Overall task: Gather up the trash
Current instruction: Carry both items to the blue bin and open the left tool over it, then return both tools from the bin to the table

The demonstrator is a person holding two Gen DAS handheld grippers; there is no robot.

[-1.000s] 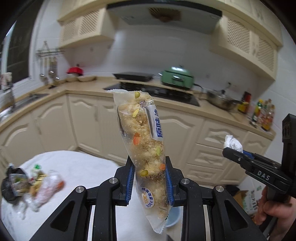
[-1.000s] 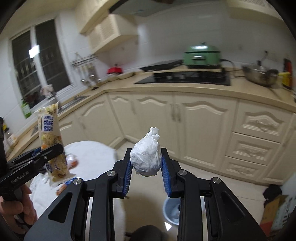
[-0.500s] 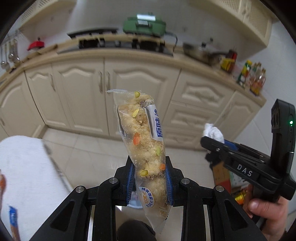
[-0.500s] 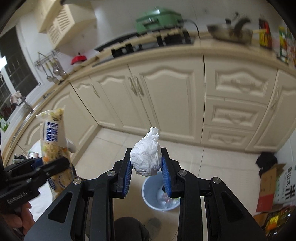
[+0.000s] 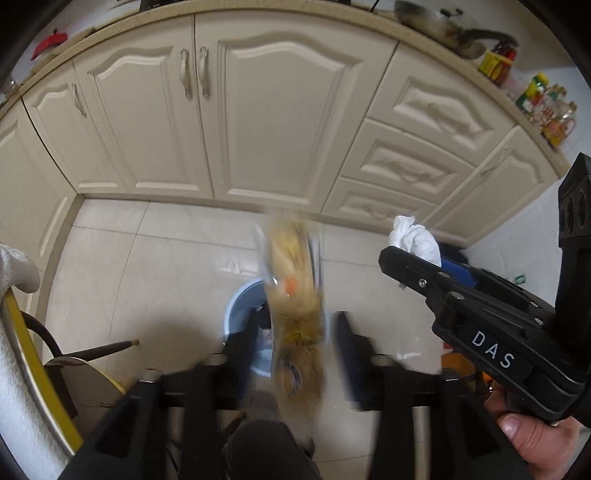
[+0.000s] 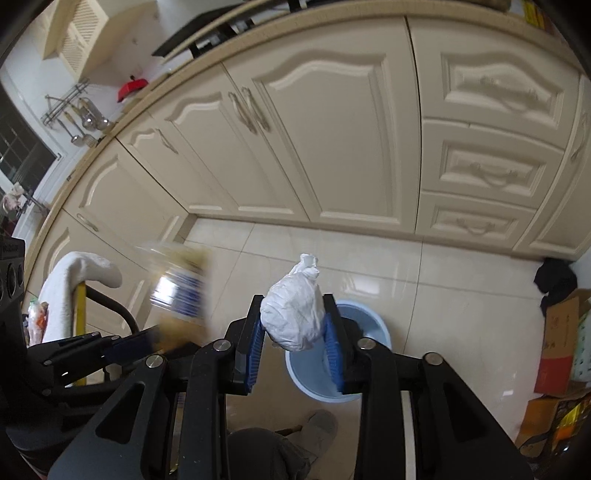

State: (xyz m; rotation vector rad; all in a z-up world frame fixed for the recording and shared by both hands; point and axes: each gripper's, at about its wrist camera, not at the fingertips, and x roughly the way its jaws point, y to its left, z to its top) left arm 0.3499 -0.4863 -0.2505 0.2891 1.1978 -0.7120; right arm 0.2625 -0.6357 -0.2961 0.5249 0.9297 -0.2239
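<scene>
Blue bin (image 6: 364, 325) below; left gripper (image 5: 299, 328) opening, dropping snack packet (image 5: 295, 314); right gripper (image 6: 295, 328) opening, pads touching tissue wad (image 6: 295, 314)

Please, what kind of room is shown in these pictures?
Most likely a home kitchen. Cream cabinet doors and drawers run under a long counter, a pan and condiment bottles stand on it, and cooking utensils hang on a wall rack.
</scene>
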